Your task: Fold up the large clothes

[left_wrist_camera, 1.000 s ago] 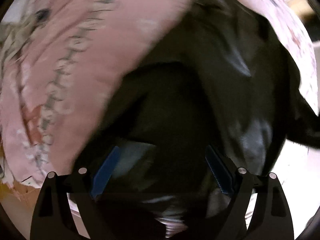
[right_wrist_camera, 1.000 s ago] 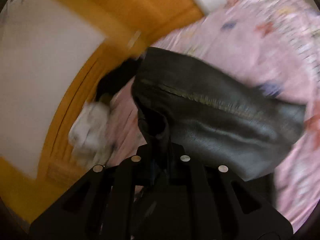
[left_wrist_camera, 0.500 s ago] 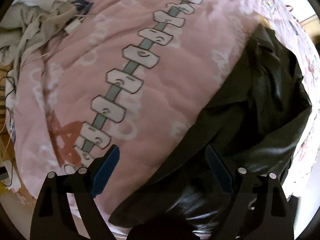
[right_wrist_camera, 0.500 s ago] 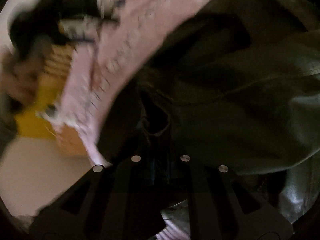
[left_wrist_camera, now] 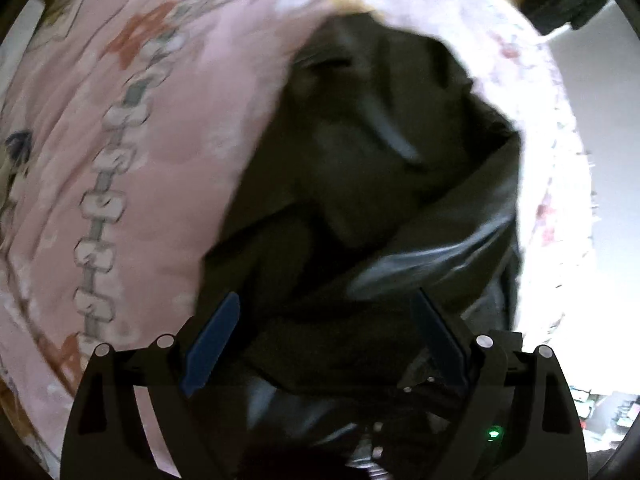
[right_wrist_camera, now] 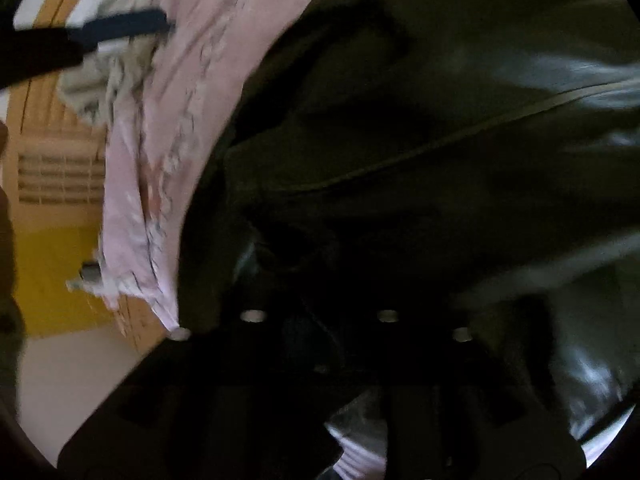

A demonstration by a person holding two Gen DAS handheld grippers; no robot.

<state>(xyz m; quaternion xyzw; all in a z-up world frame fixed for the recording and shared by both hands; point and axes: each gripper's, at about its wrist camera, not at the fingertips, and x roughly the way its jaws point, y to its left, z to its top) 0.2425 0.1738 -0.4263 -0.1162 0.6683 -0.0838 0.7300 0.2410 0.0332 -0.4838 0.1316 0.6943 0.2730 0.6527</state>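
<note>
Opening right gripper [right_wrist_camera: 316,280] over glossy, crumpled jacket [right_wrist_camera: 440,140].

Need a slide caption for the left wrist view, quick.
Left gripper, open, poised over the crumpled black jacket on the pink quilt.

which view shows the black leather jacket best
The left wrist view: the black leather jacket lies crumpled on the pink quilt with most of its outline visible. The right wrist view is too close, showing only a dark, blurred stretch with one seam.
</note>
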